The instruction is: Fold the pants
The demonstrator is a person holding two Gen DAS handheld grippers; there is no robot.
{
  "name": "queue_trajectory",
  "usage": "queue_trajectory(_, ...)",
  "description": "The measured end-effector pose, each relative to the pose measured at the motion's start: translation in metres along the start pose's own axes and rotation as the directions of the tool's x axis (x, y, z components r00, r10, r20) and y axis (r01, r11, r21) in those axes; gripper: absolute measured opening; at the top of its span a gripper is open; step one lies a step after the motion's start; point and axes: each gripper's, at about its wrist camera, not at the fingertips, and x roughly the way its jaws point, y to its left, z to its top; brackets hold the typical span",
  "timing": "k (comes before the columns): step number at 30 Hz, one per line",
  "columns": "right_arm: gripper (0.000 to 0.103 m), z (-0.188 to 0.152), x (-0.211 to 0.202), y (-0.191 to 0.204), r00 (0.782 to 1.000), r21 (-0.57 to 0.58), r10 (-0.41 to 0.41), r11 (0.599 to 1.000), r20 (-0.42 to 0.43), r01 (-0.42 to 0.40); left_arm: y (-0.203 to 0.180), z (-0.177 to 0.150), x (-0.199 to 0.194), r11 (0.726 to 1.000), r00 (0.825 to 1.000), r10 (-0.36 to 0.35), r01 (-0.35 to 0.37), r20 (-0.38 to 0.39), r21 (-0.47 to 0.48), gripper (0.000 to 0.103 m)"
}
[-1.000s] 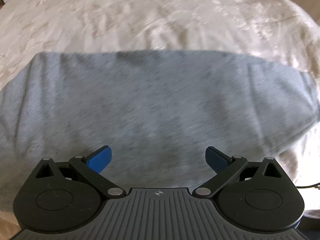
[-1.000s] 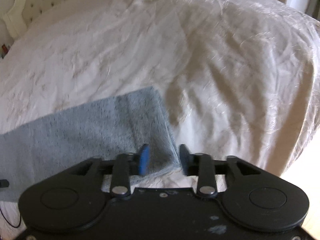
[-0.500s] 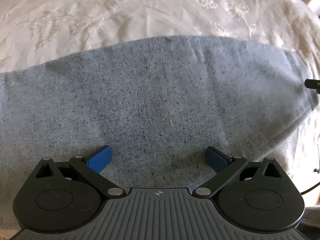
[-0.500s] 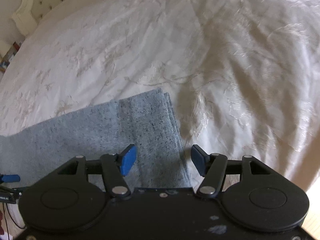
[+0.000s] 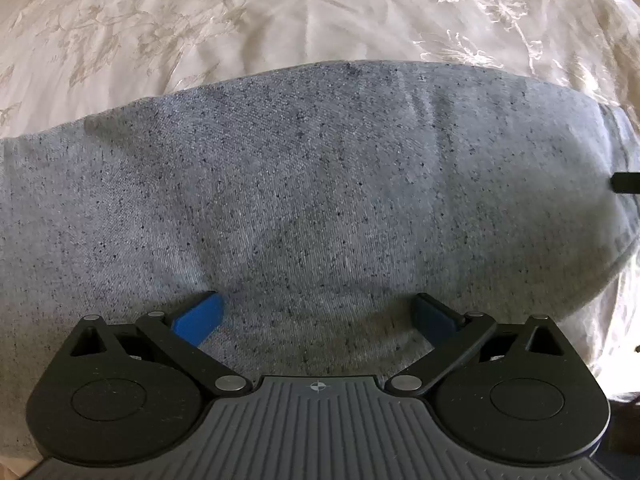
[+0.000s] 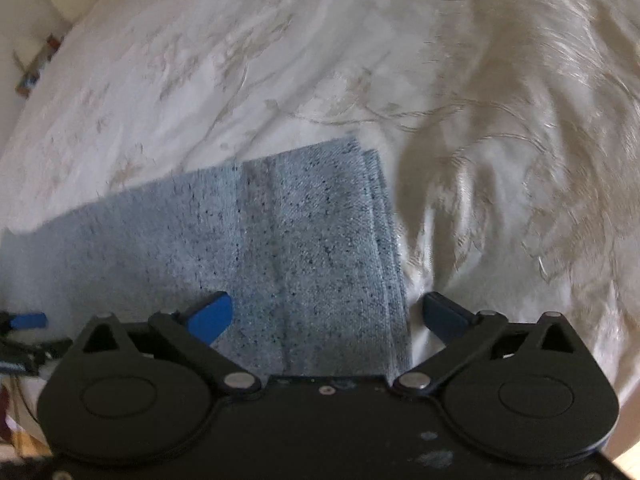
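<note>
Left gripper point(image 5: 316, 312): black linkages, blue pads, ribbed grey body, silver pivots. Right gripper point(image 6: 326, 316): matching, smooth scuffed black body.

left gripper point(image 5: 316, 312) jaws spread wide, blue pads low over the grey speckled pants point(image 5: 304, 184), nothing between them. pants lie flat across cream floral bedspread point(image 5: 240, 20); dark object tip point(image 5: 626, 182) at right edge.

The pants point(image 5: 320, 184) are heathered blue-grey with tiny dark flecks all over. The bedspread point(image 5: 200, 20) is cream with a shiny beige floral pattern. Both tongs point(image 5: 318, 314) point(image 6: 326, 318) are black with bright blue pads.
</note>
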Motion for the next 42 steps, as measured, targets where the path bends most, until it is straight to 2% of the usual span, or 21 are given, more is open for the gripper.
queue_trajectory(3, 0.103, 0.002, 0.002, 0.0, 1.0, 0.011, 0.006, 1.0, -0.013, -0.006, -0.001, 0.0, 0.002, 1.0, 1.0, 0.011, -0.011, 0.003, 0.001, 0.103)
queue_trajectory(7, 0.103, 0.007, 0.001, -0.009, 0.998, 0.044, 0.053, 0.998, -0.027, -0.052, -0.005, -0.001, 0.004, 0.999, 0.999, 0.034, -0.034, -0.001, 0.014, 0.103)
queue_trajectory(9, 0.09, 0.008, -0.003, -0.011, 0.999, 0.057, 0.043, 0.998, -0.014, -0.042, -0.007, 0.002, 0.0, 0.999, 0.999, 0.034, -0.034, -0.008, 0.015, 0.102)
queue_trajectory(10, 0.076, 0.008, -0.006, -0.013, 0.999, 0.061, 0.039, 0.997, -0.008, -0.039, -0.009, 0.004, -0.004, 0.999, 0.999, 0.034, -0.035, 0.003, 0.016, 0.097)
queue_trajectory(11, 0.054, 0.007, -0.01, -0.015, 0.999, 0.068, 0.04, 0.997, 0.0, -0.04, -0.012, 0.007, -0.01, 0.999, 0.999, 0.037, -0.037, 0.021, 0.022, 0.093)
queue_trajectory(12, 0.046, 0.007, -0.015, -0.017, 0.999, 0.078, 0.048, 0.996, 0.008, -0.048, -0.014, 0.008, -0.014, 0.999, 0.999, 0.04, -0.041, 0.036, 0.03, 0.087)
queue_trajectory(13, 0.026, 0.005, -0.019, -0.02, 0.997, 0.095, 0.07, 0.993, 0.013, -0.071, -0.017, 0.011, -0.02, 0.998, 0.997, 0.043, -0.045, 0.056, 0.042, 0.086)
queue_trajectory(14, 0.013, 0.004, -0.023, -0.022, 0.994, 0.111, 0.103, 0.988, 0.02, -0.105, -0.02, 0.014, -0.025, 0.997, 0.996, 0.048, -0.052, 0.08, 0.052, 0.086)
queue_trajectory(17, 0.012, 0.003, -0.037, -0.019, 0.989, 0.108, 0.14, 0.983, 0.049, -0.145, -0.026, 0.032, -0.034, 0.998, 0.99, 0.044, -0.05, 0.135, 0.039, 0.086)
queue_trajectory(20, 0.011, 0.004, -0.052, -0.011, 0.981, 0.106, 0.17, 0.978, 0.088, -0.179, -0.027, 0.057, -0.032, 0.999, 0.987, 0.032, -0.031, 0.157, -0.005, 0.086)
queue_trajectory(23, 0.011, 0.005, -0.068, -0.009, 0.972, 0.115, 0.2, 0.97, 0.126, -0.214, -0.026, 0.081, -0.019, 0.999, 0.988, 0.025, -0.019, 0.155, -0.041, 0.086)
queue_trajectory(28, 0.011, 0.011, -0.09, -0.001, 0.956, 0.127, 0.237, 0.957, 0.174, -0.261, -0.029, 0.093, 0.012, 0.997, 0.992, 0.061, -0.056, 0.108, -0.052, 0.086)
queue_trajectory(30, 0.011, 0.012, -0.094, 0.002, 0.95, 0.134, 0.252, 0.951, 0.186, -0.279, -0.031, 0.096, 0.015, 0.997, 0.991, 0.07, -0.066, 0.112, -0.044, 0.086)
queue_trajectory(34, 0.011, 0.013, -0.101, 0.01, 0.944, 0.133, 0.26, 0.948, 0.203, -0.29, -0.032, 0.092, 0.002, 0.997, 0.986, 0.069, -0.062, 0.154, -0.046, 0.085)
queue_trajectory(37, 0.011, 0.014, -0.104, 0.015, 0.94, 0.142, 0.264, 0.944, 0.216, -0.298, -0.034, 0.074, -0.019, 0.998, 0.98, 0.064, -0.061, 0.188, -0.017, 0.085)
queue_trajectory(42, 0.011, 0.014, -0.111, 0.022, 0.932, 0.158, 0.273, 0.936, 0.236, -0.314, -0.043, 0.037, -0.032, 0.994, 0.987, 0.03, -0.046, 0.155, 0.097, 0.085)
